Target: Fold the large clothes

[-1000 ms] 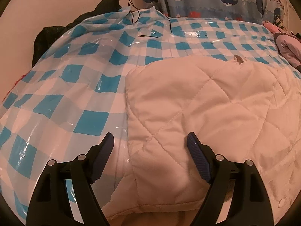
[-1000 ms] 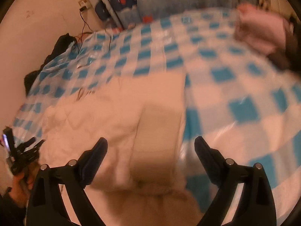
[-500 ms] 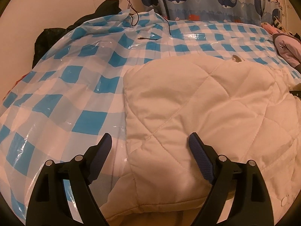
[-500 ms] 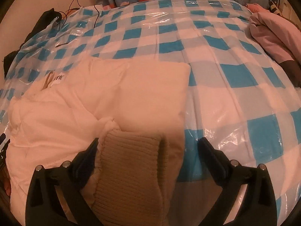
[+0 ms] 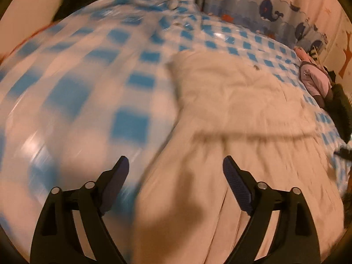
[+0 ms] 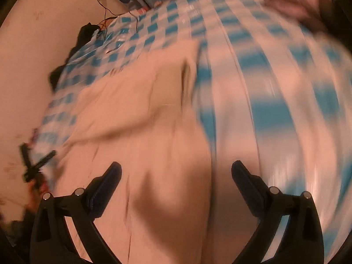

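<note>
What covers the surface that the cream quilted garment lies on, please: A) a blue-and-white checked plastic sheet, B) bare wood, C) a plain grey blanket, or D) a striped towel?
A: blue and white squares of the checked sheet surround the cream garment in both wrist views.

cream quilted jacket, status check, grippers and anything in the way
Left gripper opening, nothing between pads; right gripper wide open, empty. Cream quilted jacket lies partly folded on blue-checked plastic sheet. Pink garment at far edge, clear.
</note>
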`<state>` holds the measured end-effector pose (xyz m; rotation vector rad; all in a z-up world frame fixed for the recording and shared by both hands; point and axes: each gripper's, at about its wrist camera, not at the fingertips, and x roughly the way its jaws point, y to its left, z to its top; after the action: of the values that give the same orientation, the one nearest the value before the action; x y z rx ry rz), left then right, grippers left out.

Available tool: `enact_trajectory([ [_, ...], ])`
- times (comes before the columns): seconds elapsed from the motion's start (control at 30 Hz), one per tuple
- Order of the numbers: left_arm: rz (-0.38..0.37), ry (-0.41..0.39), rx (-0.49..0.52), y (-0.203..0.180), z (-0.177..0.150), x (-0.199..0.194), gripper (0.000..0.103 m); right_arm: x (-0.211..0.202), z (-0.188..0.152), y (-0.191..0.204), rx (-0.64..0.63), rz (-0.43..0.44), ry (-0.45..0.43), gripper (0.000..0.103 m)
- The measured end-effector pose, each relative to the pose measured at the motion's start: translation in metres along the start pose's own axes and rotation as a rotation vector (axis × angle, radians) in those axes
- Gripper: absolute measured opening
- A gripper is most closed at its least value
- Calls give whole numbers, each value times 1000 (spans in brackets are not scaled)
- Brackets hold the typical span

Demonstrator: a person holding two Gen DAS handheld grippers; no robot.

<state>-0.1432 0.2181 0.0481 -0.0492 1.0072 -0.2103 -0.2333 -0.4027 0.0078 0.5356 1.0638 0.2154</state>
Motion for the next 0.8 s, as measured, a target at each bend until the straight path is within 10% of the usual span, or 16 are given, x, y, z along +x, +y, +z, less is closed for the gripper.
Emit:
enact_trajectory([
  [0.37,-263,225,-299,70,-144,-31,87,-45,-114,-31,198,275,90,96],
  [0.8,-453,263,-366,28,-167,-6,88,-9,-134,-11,252,421,153,96],
])
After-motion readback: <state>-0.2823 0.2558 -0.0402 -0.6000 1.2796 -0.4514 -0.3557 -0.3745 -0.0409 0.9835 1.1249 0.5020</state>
